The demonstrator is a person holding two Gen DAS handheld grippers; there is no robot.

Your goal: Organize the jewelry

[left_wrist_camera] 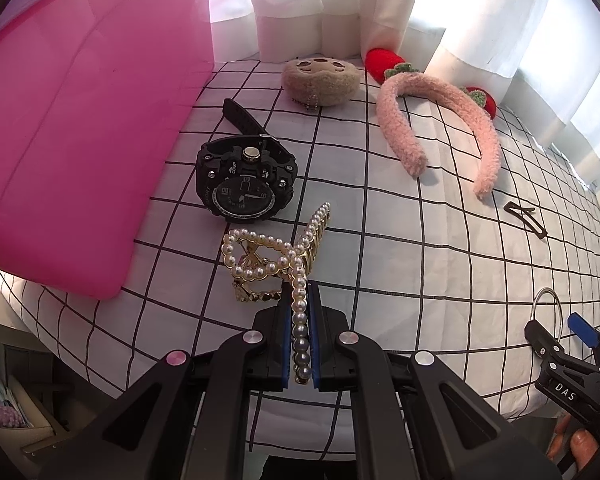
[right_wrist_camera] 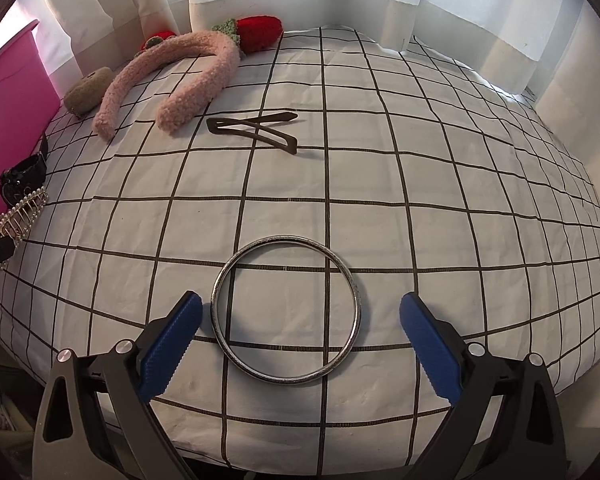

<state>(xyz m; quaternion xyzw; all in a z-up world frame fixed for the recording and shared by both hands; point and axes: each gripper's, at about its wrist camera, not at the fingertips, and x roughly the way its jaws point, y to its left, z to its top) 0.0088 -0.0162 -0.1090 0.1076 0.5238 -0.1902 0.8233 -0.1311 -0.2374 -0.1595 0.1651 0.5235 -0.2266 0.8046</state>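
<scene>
Below my right tool (right_wrist_camera: 300, 316), whose fingers stand wide apart, the bangle (right_wrist_camera: 286, 309) lies flat on the checked cloth (right_wrist_camera: 420, 184), nearer the left finger. I should shift sideways to centre one side of the rim between the pads, lower, then close. My left tool (left_wrist_camera: 300, 344) is clamped on the pearl clip (left_wrist_camera: 278, 258), just beside the watch (left_wrist_camera: 244, 178) and pink bin (left_wrist_camera: 80, 128).
</scene>
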